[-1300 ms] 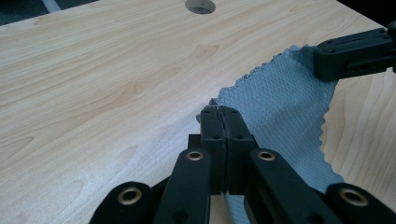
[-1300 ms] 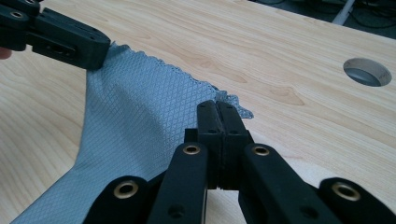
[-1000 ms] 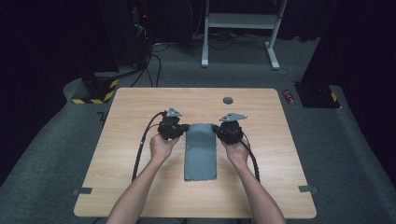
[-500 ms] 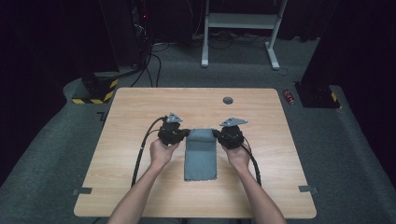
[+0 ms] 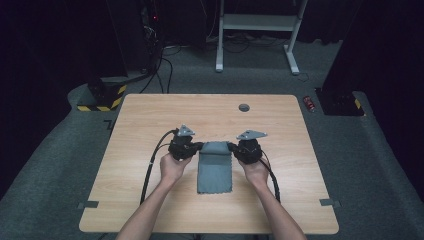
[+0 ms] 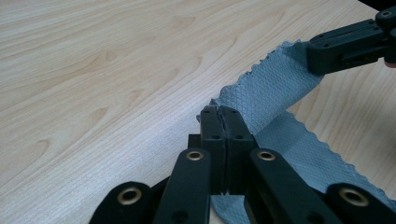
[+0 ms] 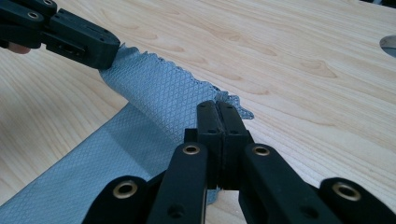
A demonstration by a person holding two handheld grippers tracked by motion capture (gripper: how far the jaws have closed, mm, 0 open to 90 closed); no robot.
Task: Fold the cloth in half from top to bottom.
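A grey waffle-textured cloth (image 5: 215, 167) with a scalloped edge lies lengthwise on the middle of the wooden table (image 5: 150, 115). Its far end is lifted and folded back over the rest. My left gripper (image 5: 199, 146) is shut on the far left corner of the cloth (image 6: 261, 88), jaws pressed together (image 6: 219, 112). My right gripper (image 5: 231, 147) is shut on the far right corner of the cloth (image 7: 154, 98), jaws closed (image 7: 217, 108). In each gripper view the other gripper holds the opposite corner, the right gripper (image 6: 322, 56) and the left gripper (image 7: 105, 53).
A round cable hole (image 5: 244, 107) sits near the table's far edge. Black cables (image 5: 150, 167) trail from the grippers toward the near edge. Beyond the table are a white frame's legs (image 5: 220, 40), dark equipment with yellow-black tape (image 5: 102, 97), and a small red object (image 5: 310, 103) on the carpet.
Both grippers have drawn the cloth's far edge toward the person, so the folded-over flap has grown. The near end of the cloth has stayed in place.
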